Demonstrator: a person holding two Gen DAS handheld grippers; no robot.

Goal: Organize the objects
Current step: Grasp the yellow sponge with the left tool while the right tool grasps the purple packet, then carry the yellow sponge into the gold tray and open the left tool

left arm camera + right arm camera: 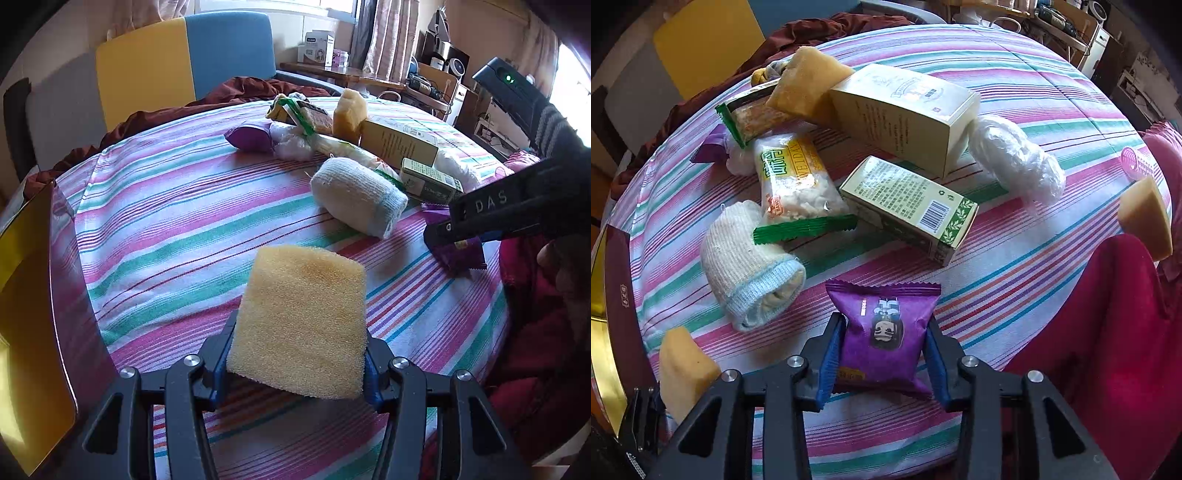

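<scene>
The right tool (443,236) hides most of a purple packet (463,258); the gold-lined box (22,332) is cut off at the left edge.

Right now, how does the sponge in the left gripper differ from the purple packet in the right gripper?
The sponge is yellow, porous and bare; the purple packet is glossy, printed wrapping with crimped ends. The sponge is a thick block, the packet a puffy pouch. The sponge is lifted off the striped cloth; the packet seems to rest on it. Both sit between blue pads, left gripper and right gripper.
</scene>
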